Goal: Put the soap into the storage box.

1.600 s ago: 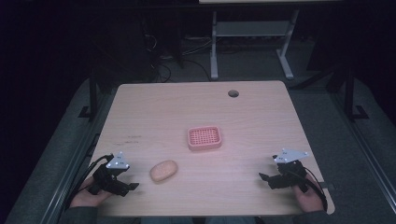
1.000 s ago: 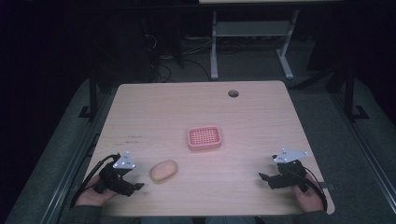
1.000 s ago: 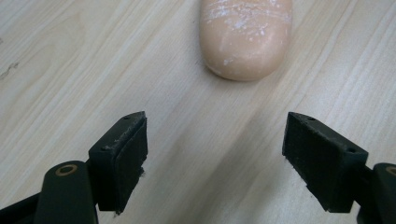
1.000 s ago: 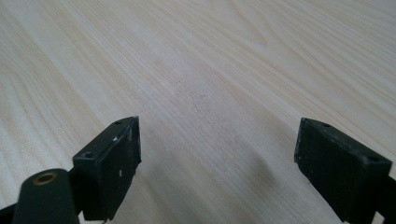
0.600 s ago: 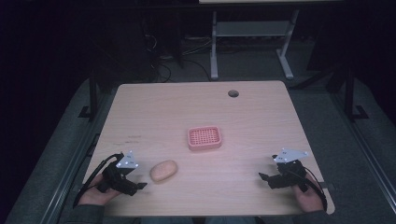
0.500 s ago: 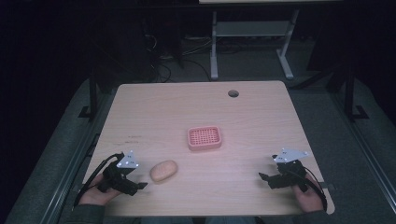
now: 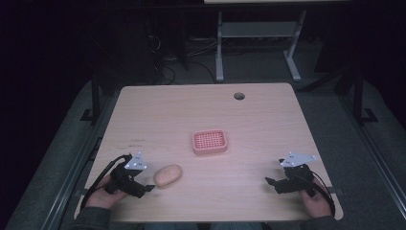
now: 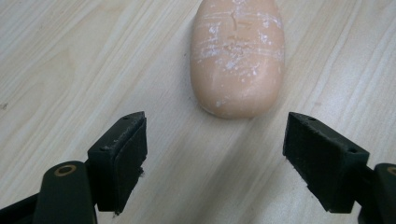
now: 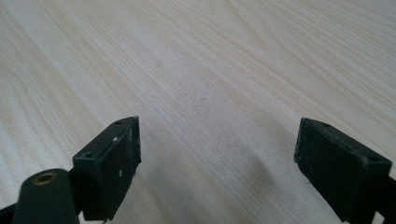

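A peach-coloured oval soap bar [image 7: 168,176] lies on the wooden table [image 7: 268,120] near its front left. In the left gripper view the soap bar [image 8: 237,51] shows white scuffs and lies just beyond the jaws. My left gripper [image 7: 146,188] is open, a short way left of the soap and aimed at it; in its own view the left gripper [image 8: 215,158] has nothing between its jaws. My right gripper [image 7: 269,183] rests open at the front right, and its own view shows the right gripper [image 9: 217,163] over bare wood.
A pink perforated soap dish [image 7: 209,142] stands near the table's middle, beyond and right of the soap. A round cable hole [image 7: 239,96] sits near the far edge. Behind the table are a white desk frame [image 7: 256,33] and floor cables.
My left gripper has moved right toward the soap bar, closing most of the distance. The right gripper, the soap and the dish have stayed put.
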`<state>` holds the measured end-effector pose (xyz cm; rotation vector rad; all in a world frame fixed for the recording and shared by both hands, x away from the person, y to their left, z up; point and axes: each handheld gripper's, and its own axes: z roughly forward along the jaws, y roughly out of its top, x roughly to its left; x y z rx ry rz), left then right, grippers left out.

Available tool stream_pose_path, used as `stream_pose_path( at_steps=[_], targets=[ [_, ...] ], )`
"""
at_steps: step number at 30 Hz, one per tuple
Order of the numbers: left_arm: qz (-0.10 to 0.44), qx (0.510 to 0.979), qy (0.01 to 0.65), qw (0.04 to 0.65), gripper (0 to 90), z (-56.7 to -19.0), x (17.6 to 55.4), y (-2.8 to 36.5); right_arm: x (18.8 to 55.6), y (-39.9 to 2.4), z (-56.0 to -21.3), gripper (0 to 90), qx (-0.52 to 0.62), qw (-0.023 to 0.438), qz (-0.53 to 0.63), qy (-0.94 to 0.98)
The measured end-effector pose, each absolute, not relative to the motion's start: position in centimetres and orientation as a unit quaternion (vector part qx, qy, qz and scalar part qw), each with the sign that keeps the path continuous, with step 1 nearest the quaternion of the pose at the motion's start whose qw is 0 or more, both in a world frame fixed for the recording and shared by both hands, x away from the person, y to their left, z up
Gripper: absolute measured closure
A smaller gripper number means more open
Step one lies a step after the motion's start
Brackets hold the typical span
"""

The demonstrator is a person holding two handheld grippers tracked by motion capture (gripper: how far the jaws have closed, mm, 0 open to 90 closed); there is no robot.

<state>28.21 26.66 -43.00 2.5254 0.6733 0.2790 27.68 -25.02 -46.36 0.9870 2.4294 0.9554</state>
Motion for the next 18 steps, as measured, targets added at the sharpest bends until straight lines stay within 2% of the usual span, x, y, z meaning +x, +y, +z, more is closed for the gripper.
stream_pose_path(
  at_steps=[18],
  targets=[
    [0.102, 0.931, 0.228, 0.264, 22.3, -42.06, 28.58, 25.81, 27.73, -24.99, -46.28, 14.1, 0.345, 0.177, 0.337, 0.858]
  ],
)
